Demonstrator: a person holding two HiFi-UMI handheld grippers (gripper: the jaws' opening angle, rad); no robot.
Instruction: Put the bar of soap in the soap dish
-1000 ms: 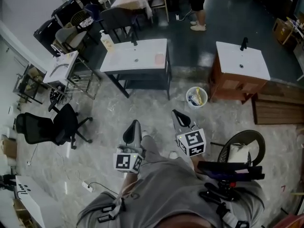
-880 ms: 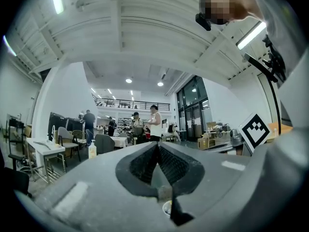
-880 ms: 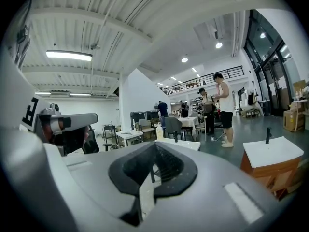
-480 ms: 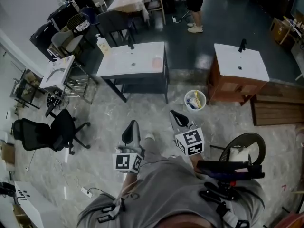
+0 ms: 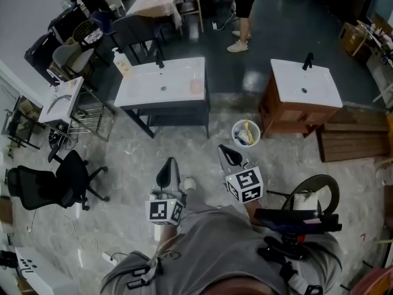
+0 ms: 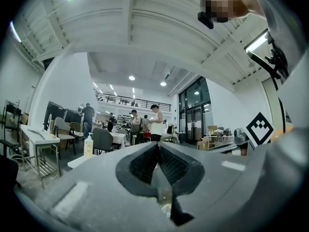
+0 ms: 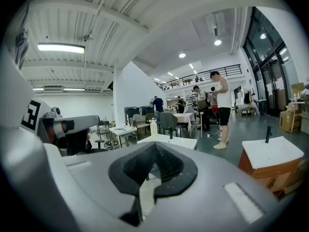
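Observation:
A white sink table (image 5: 153, 85) stands ahead across the floor, with a faucet (image 5: 159, 60) and a pump bottle (image 5: 121, 62) at its back left. On its right side lies a small pinkish flat thing (image 5: 196, 86), too small to tell whether it is soap or dish. My left gripper (image 5: 167, 168) and my right gripper (image 5: 228, 154) are held side by side over the floor, well short of that table. Both are shut with nothing between the jaws. The right gripper view shows the shut right gripper (image 7: 157, 146) with the sink table (image 7: 171, 140) beyond it. The left gripper (image 6: 157, 145) points toward the bottle (image 6: 88, 145).
A second white sink on a wooden cabinet (image 5: 304, 85) stands at the right, with wooden boards (image 5: 353, 141) beside it. A small bucket (image 5: 245, 133) sits on the floor between the sinks. A black office chair (image 5: 58, 183) is at the left. A person (image 5: 242, 8) stands farther back.
The whole view has moved nearer to the sink table, which now looks larger and lower in the head view. Both grippers stayed shut and side by side.

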